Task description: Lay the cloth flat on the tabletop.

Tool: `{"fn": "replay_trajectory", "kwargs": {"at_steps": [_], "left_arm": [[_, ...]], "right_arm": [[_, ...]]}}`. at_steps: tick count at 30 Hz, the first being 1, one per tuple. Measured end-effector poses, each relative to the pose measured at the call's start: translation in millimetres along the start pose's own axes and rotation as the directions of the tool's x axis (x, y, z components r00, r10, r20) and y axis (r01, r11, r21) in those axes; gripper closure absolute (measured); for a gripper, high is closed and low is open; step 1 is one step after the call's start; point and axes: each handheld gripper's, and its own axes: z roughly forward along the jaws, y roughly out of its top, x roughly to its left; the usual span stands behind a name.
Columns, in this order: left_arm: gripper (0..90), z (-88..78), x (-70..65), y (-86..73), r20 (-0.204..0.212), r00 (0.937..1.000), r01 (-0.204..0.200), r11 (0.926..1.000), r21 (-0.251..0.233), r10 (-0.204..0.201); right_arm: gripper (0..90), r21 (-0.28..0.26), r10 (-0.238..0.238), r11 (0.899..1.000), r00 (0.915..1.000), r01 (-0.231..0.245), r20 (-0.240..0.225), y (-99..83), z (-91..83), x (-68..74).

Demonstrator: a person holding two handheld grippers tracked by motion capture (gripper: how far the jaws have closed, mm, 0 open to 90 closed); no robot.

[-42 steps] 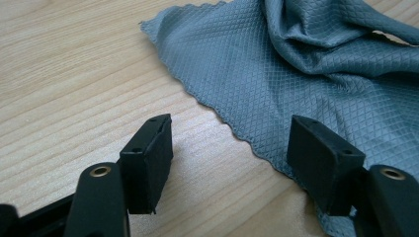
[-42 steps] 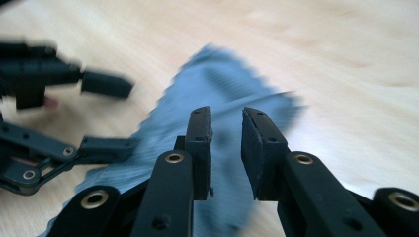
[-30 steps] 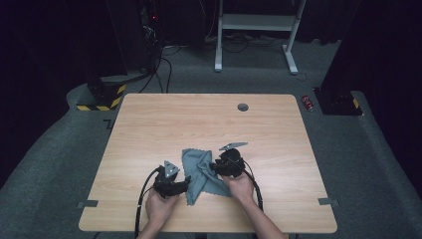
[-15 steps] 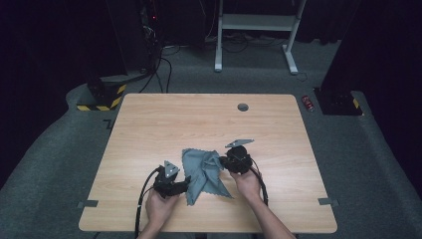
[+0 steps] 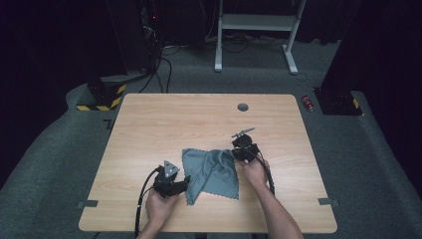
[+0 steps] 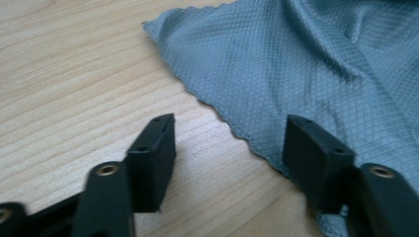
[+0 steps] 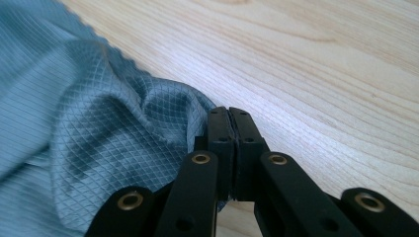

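**Cloth handling: securing the second edge**

The work surface is a light wooden table (image 5: 149, 129) in a dark room, with grey carpet around it. A grey cloth (image 5: 211, 172) lies rumpled near the front edge, between my two hands.

My right gripper (image 7: 230, 129) is closed tight on the cloth's right-hand edge; fabric bunches against its jaws. My left gripper (image 6: 227, 143) stands wide, its jaws having just been narrowing a little. One jaw rests over bare wood and the other over the cloth's scalloped hem, so nothing is pinched yet.

Procedure, as I judge it:
1. Hold the right grip steady, so the edge does not slip.
2. Slide the left jaws further over the hem until fabric sits between both pads.
3. Close fully before lifting.
4. Avoid catching a second layer.
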Motion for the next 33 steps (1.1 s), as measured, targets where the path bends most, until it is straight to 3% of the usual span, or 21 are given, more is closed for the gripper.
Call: {"fn": "replay_trajectory", "kwargs": {"at_steps": [4, 7, 11, 12, 13, 14, 17, 19, 22, 23, 25, 26, 29, 30, 33], "left_arm": [[53.7, 0.4, -0.4, 1.2, 0.015, 0.9997, -0.018, 0.9998, -0.008, 0.018], [69.8, 1.9, -1.9, 9.1, 0.047, 0.9978, -0.048, 0.9983, 0.034, 0.046], [88.6, 6.1, -2.1, 18.6, 0.089, 0.9934, -0.080, 0.9937, 0.078, 0.073], [89.4, 9.6, -0.4, 26.0, 0.084, 0.9912, -0.111, 0.9876, 0.111, 0.102], [89.7, 9.6, -0.4, 26.0, 0.084, 0.9912, -0.111, 0.9876, 0.111, 0.102], [89.9, 12.7, 4.4, 32.5, 0.060, 0.9902, -0.133, 0.9819, 0.135, 0.126], [90.0, 15.2, 12.3, 37.8, 0.044, 0.9917, -0.126, 0.9811, 0.147, 0.121], [90.0, 17.7, 26.1, 41.2, -0.001, 0.9965, -0.082, 0.9862, 0.144, 0.083], [86.6, 20.4, 32.2, 39.7, -0.020, 0.9981, -0.055, 0.9862, 0.156, 0.059], [80.5, 18.1, 32.9, 38.7, -0.036, 0.9976, -0.052, 0.9862, 0.157, 0.059], [68.8, 15.7, 31.6, 37.6, -0.035, 0.9977, -0.052, 0.9867, 0.154, 0.058], [64.4, 6.6, 27.8, 35.0, -0.020, 0.9976, -0.064, 0.9900, 0.126, 0.067], [59.6, -6.2, 22.2, 31.5, 0.011, 0.9966, -0.083, 0.9929, 0.086, 0.082], [59.2, -17.5, 15.9, 25.6, 0.056, 0.9934, -0.104, 0.9916, 0.077, 0.100], [60.5, -24.5, 8.2, 14.0, 0.095, 0.9891, -0.124, 0.9861, 0.111, 0.113]], "right_arm": [[88.3, 0.013, -0.002, 1.000, 0.9998, 0.001, 0.022, -2.3, 2.1, -3.8], [88.3, 0.016, 0.046, 0.999, 0.9989, -0.046, -0.013, -3.5, 1.5, -12.0], [88.3, 0.010, 0.023, 1.000, 0.9997, -0.023, -0.012, -2.5, -3.8, -11.8], [88.4, -0.019, 0.011, 1.000, 0.9999, -0.011, -0.009, 0.4, -9.4, -9.7], [88.4, -0.019, 0.011, 1.000, 0.9999, -0.011, -0.009, 0.4, -9.4, -9.7], [88.3, -0.027, 0.000, 1.000, 1.0000, 0.000, -0.003, 3.2, -11.9, -8.9], [88.4, -0.019, -0.012, 1.000, 0.9999, 0.012, 0.003, 9.1, -10.7, -8.5], [88.4, -0.020, -0.005, 1.000, 0.9999, 0.005, 0.010, 12.1, -8.9, -8.6], [87.9, -0.007, 0.015, 1.000, 0.9997, -0.014, 0.020, 12.1, -3.2, -10.9], [80.5, 0.015, 0.033, 0.999, 0.9990, -0.034, 0.029, 10.6, 2.1, -12.9], [76.5, 0.019, 0.047, 0.999, 0.9986, -0.048, 0.025, 9.6, 3.3, -14.0], [73.4, -0.005, 0.053, 0.999, 0.9984, -0.053, 0.018, 6.7, -0.8, -12.8], [72.7, -0.082, 0.030, 0.996, 0.9994, -0.031, -0.015, -2.0, -18.6, -6.2], [73.2, -0.104, 0.017, 0.994, 0.9994, -0.020, -0.030, -6.7, -25.5, -2.8], [74.8, -0.137, -0.047, 0.990, 0.9944, 0.034, -0.094, -25.9, -40.2, 12.7]]}}
